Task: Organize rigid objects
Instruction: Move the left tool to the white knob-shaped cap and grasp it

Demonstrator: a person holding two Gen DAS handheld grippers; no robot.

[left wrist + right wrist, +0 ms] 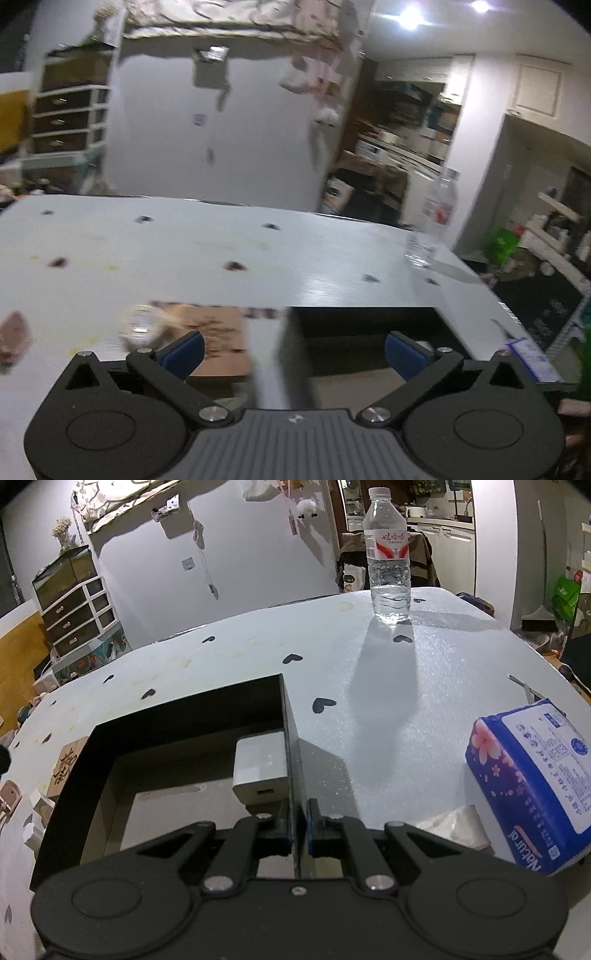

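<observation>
A black open-topped box point(184, 716) sits on the white table point(369, 686). A white charger block point(260, 768) lies inside it against the right wall. My right gripper point(297, 830) is shut on the box's right wall, one finger inside and one outside. My left gripper point(293, 350) is open and empty, above the left part of the box point(369, 325); this view is blurred. A small clear round object point(142, 323) and a brown wooden block point(218, 332) lie on the table left of the box.
A water bottle point(388, 554) stands at the table's far side. A blue tissue pack point(532, 782) and a white tissue point(454, 823) lie to the right. Small white items point(35, 823) and a wooden block point(66, 764) lie left of the box.
</observation>
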